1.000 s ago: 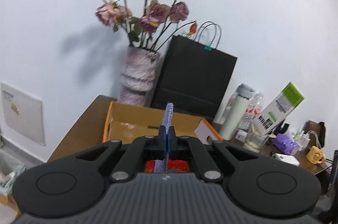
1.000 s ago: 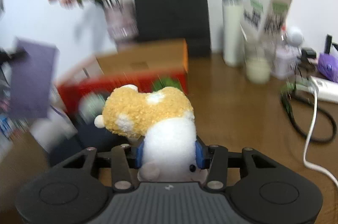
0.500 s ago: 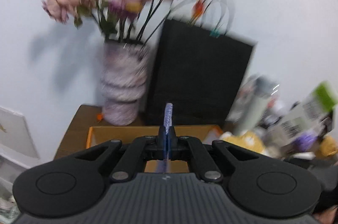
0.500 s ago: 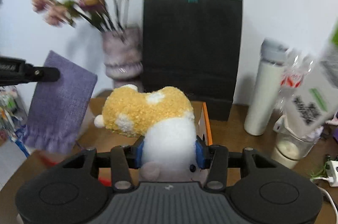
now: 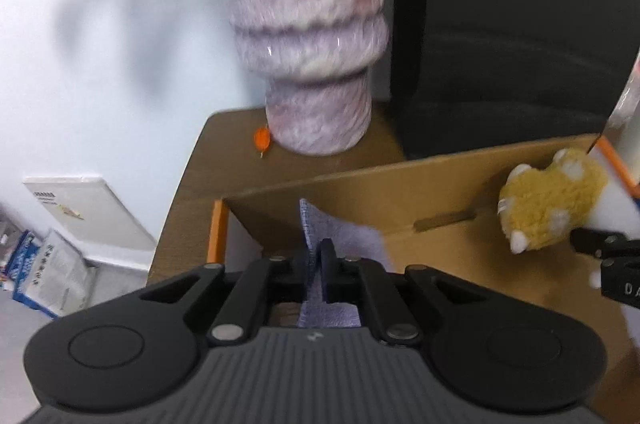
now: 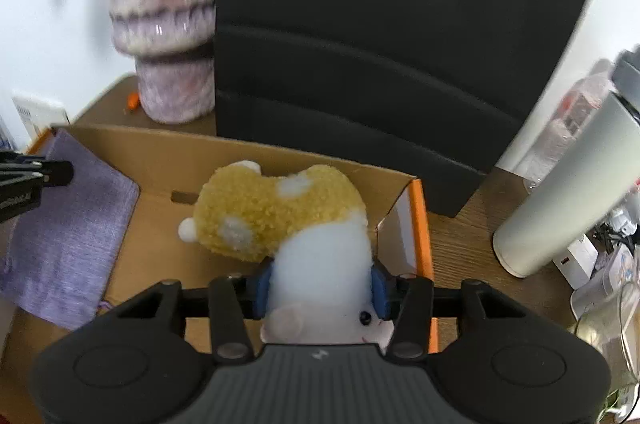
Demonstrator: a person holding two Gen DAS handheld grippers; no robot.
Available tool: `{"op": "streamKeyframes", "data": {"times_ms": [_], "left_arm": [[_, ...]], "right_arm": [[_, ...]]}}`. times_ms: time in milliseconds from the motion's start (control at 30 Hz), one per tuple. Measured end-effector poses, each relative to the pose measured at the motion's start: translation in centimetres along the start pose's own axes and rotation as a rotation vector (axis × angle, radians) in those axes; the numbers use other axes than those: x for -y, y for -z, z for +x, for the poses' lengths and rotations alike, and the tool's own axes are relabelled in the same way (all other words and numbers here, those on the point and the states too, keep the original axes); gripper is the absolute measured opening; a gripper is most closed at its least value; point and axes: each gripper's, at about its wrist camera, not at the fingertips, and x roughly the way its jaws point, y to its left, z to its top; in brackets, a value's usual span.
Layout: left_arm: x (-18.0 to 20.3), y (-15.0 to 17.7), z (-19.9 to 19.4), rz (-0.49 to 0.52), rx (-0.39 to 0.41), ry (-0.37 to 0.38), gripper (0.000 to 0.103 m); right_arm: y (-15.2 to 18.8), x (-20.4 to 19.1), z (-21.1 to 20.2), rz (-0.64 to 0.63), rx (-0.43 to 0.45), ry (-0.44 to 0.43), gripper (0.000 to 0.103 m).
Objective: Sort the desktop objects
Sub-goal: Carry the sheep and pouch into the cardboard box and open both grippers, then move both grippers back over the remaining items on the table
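My left gripper [image 5: 318, 264] is shut on a purple cloth pouch [image 5: 340, 240] and holds it over the left part of an open cardboard box [image 5: 420, 191] with orange edges. In the right wrist view the pouch [image 6: 68, 236] hangs inside the box [image 6: 240, 159] at its left. My right gripper [image 6: 320, 284] is shut on a yellow and white plush hamster [image 6: 288, 220] over the box's right part. The plush [image 5: 552, 199] also shows in the left wrist view at the right.
A purple-white ceramic vase [image 6: 160, 23] and a black paper bag [image 6: 400, 31] stand right behind the box. A white thermos [image 6: 568, 191], a plastic bottle and small items stand on the wooden desk [image 6: 460, 244] at the right. A small orange thing [image 5: 262, 139] lies beside the vase.
Both grippers have moved forward and down over the box with their loads. The vase and bag now loom much closer, and the pouch hangs inside the box.
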Motion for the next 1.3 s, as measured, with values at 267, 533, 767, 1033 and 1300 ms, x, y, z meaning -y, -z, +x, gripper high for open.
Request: {"op": "streamKeyframes", "data": {"times_ms": [267, 533, 767, 1033, 1300], "left_arm": [[0.2, -0.6, -2.0, 0.011, 0.021, -0.032, 0.038], [-1.8, -1.0, -8.1, -0.097, 0.067, -0.061, 0.092], [-2.0, 2.4, -13.5, -0.106, 0.079, -0.056, 0.103], [-1.5, 9.2, -17.8, -0.085, 0.168, -0.04, 0.103], [0.4, 19.9, -19.7, -0.033, 0.314, -0.011, 0.103]], "right_arm": [[-0.9, 0.2, -0.3, -0.014, -0.013, 0.001, 0.059], [-2.0, 3.1, -6.3, 0.084, 0.058, -0.066, 0.083], [1.1, 3.6, -11.6, 0.121, 0.097, -0.096, 0.085], [7.5, 1.9, -15.9, 0.099, 0.201, -0.135, 0.089], [17.8, 0.5, -16.4, 0.161, 0.287, -0.158, 0.089]]}}
